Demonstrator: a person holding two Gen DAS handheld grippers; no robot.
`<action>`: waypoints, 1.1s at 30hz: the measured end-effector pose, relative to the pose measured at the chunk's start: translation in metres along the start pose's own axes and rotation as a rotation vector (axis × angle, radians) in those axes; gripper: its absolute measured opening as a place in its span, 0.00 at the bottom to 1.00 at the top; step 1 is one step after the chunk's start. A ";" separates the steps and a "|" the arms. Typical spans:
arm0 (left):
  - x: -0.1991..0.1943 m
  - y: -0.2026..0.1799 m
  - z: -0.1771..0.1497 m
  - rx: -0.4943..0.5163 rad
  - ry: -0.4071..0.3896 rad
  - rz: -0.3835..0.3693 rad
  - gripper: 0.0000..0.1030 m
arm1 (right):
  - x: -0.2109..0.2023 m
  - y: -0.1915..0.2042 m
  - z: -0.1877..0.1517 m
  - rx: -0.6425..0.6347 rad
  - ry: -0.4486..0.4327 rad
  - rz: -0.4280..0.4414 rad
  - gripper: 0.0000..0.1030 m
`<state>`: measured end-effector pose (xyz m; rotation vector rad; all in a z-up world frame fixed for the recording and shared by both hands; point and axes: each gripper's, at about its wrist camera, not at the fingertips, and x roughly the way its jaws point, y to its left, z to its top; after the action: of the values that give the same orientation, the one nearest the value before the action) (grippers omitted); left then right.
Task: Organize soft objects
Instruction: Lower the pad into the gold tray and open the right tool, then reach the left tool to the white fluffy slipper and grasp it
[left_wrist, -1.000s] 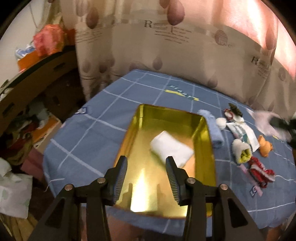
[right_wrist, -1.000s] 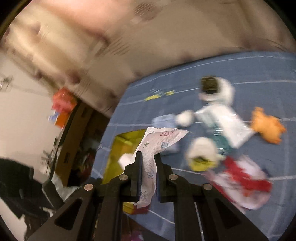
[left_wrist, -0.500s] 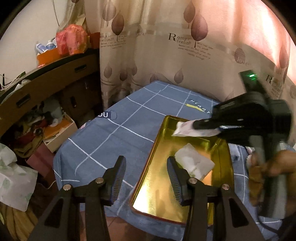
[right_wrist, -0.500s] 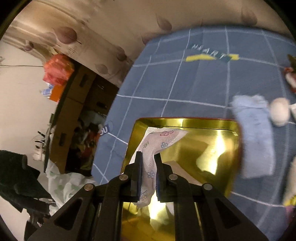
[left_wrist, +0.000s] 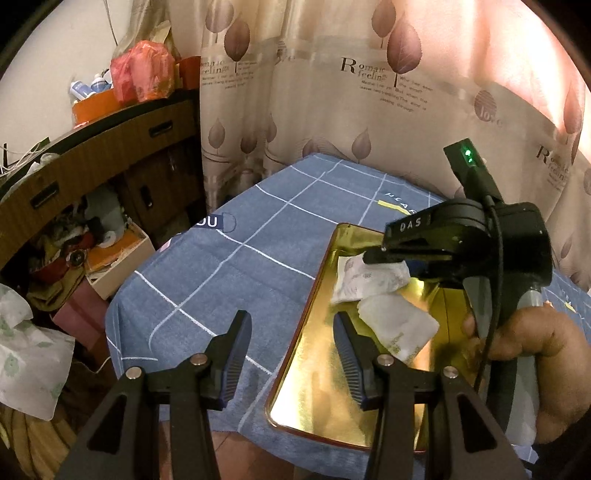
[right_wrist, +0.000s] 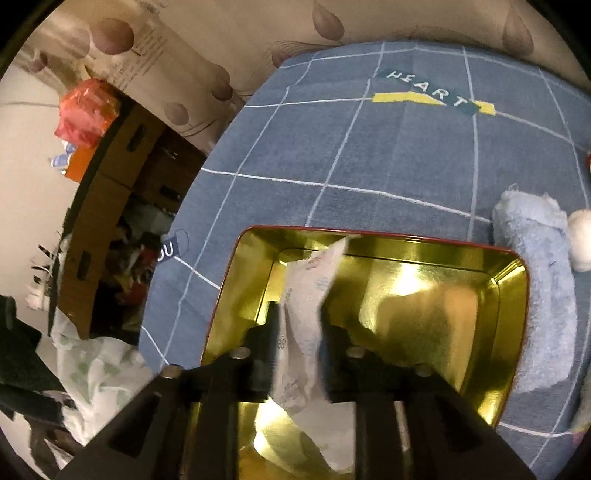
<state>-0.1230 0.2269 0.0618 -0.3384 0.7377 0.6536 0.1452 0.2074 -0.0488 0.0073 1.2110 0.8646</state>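
Note:
A gold metal tray (left_wrist: 325, 413) (right_wrist: 424, 314) lies on the blue checked tablecloth (left_wrist: 236, 273). A white folded packet (left_wrist: 399, 328) rests in it. My right gripper (right_wrist: 297, 314) (left_wrist: 373, 256) hangs over the tray's far part; its jaws are opening, and the floral-printed soft packet (right_wrist: 306, 291) (left_wrist: 365, 280) droops loose between them onto the tray. A person's hand (left_wrist: 528, 339) holds that gripper. My left gripper (left_wrist: 291, 354) stands open with nothing in it, over the tray's near left rim.
A rolled light-blue towel (right_wrist: 535, 280) lies along the tray's right side, a white fluffy ball (right_wrist: 580, 240) beside it. A leaf-print curtain (left_wrist: 369, 92) hangs behind the table. Left of the table edge stand a wooden cabinet (left_wrist: 92, 162), cluttered boxes and a plastic bag (left_wrist: 26, 365).
The right gripper swung in from the loose items with the floral packet, dropped over the tray, and its fingers have parted. The left gripper shifted left, now over the tray's left rim.

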 end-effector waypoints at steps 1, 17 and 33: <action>0.000 0.000 0.000 -0.002 0.000 -0.001 0.46 | -0.005 0.002 -0.001 -0.014 -0.014 -0.025 0.47; -0.010 -0.029 -0.010 0.117 -0.012 -0.033 0.53 | -0.215 -0.162 -0.141 0.012 -0.461 -0.391 0.77; -0.013 -0.188 -0.007 0.295 0.267 -0.448 0.58 | -0.262 -0.351 -0.217 0.182 -0.392 -0.782 0.82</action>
<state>-0.0104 0.0770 0.0775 -0.3072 0.9616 0.0717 0.1486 -0.2805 -0.0759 -0.1356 0.8097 0.0568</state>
